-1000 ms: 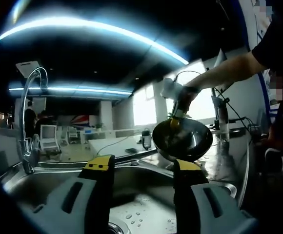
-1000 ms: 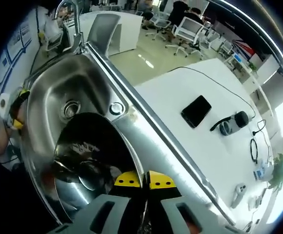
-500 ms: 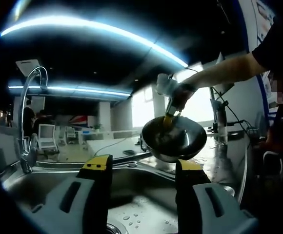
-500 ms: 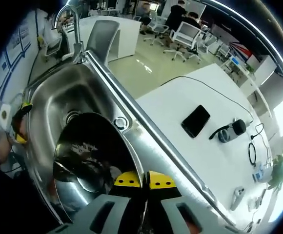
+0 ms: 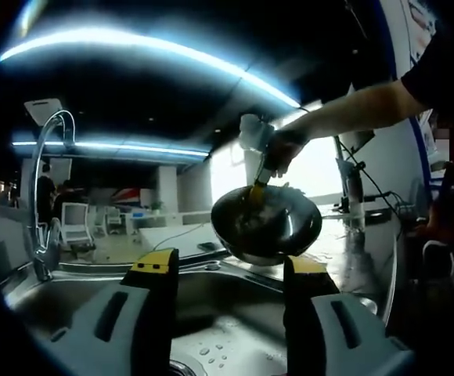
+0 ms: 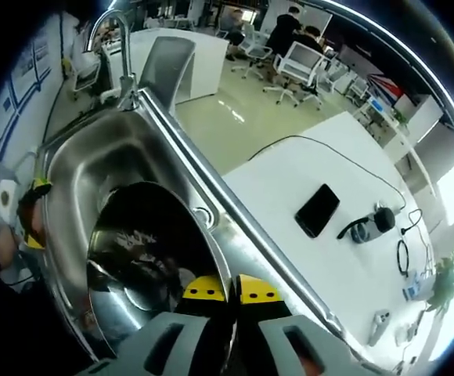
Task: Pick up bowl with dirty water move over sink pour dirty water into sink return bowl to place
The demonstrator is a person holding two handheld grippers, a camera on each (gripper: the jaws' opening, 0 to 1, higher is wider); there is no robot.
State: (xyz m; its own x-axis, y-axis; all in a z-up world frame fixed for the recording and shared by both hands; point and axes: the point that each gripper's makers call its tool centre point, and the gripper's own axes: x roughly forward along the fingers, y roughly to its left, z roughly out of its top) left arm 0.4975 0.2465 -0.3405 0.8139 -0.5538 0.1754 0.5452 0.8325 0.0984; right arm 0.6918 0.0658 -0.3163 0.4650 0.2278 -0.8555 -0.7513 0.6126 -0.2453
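Note:
In the left gripper view a metal bowl (image 5: 266, 224) hangs in the air above the steel sink (image 5: 227, 345), tilted a little. My right gripper (image 5: 256, 185) grips its far rim from above, with a person's arm behind it. Low over the basin, my left gripper (image 5: 229, 265) stands open with nothing between its fingers. In the right gripper view my right gripper (image 6: 223, 290) is shut on the bowl's rim; the bowl (image 6: 145, 251) holds dark water and covers the middle of the sink (image 6: 86, 168). The left gripper (image 6: 31, 223) shows at the sink's left edge.
A curved faucet (image 5: 48, 180) stands at the sink's far end, the same faucet (image 6: 116, 35) at the top of the right gripper view. Beyond the sink's rim a white table (image 6: 290, 168) carries a black phone (image 6: 318, 210), headphones (image 6: 368, 219) and cables. Office chairs stand further off.
The bowl has moved left and slightly up in the left gripper view, further over the basin. In the right gripper view it now covers the drain. My left gripper has stayed put.

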